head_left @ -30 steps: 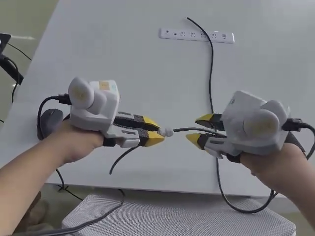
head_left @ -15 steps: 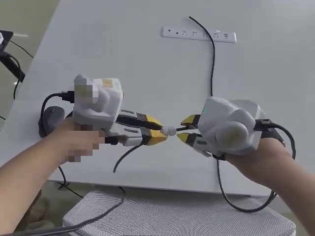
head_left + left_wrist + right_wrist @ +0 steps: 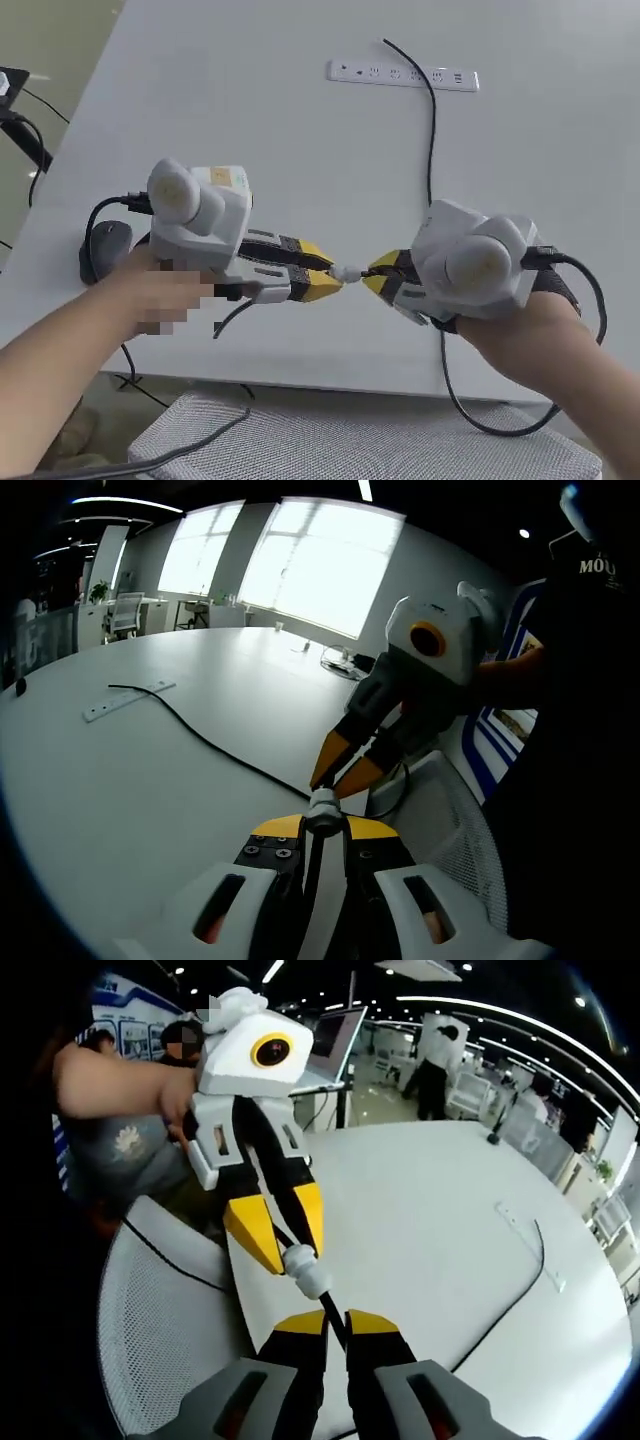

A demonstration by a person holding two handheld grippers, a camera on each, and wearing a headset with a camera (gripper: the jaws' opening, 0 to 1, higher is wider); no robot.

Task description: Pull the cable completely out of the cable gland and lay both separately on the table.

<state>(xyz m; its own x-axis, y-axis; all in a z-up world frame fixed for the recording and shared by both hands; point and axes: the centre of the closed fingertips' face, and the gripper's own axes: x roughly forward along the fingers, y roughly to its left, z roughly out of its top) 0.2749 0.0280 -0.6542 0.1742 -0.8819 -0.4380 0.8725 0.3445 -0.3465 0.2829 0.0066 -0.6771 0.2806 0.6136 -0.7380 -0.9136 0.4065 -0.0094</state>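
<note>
A small white cable gland [image 3: 347, 272] hangs in the air over the table's near edge, with a thin black cable [image 3: 333, 1312] running through it. My left gripper [image 3: 328, 281] is shut on the cable gland [image 3: 322, 806], which pokes out past its yellow tips. The cable's loose tail [image 3: 232, 313] droops below that gripper. My right gripper [image 3: 378, 275] faces it tip to tip and is shut on the cable just beside the gland [image 3: 305, 1265]. In the right gripper view the cable passes between my right gripper [image 3: 337, 1325] jaws.
On the white table [image 3: 250, 130] a white power strip [image 3: 403, 74] lies at the far side. Its black cord [image 3: 432, 150] runs toward me under my right hand. A dark mouse [image 3: 105, 245] sits at the left edge. A mesh chair seat [image 3: 350, 440] is below.
My right gripper has moved left along the cable, right up to the gland, and its jaws have shut on the cable. The left gripper holds about where it was.
</note>
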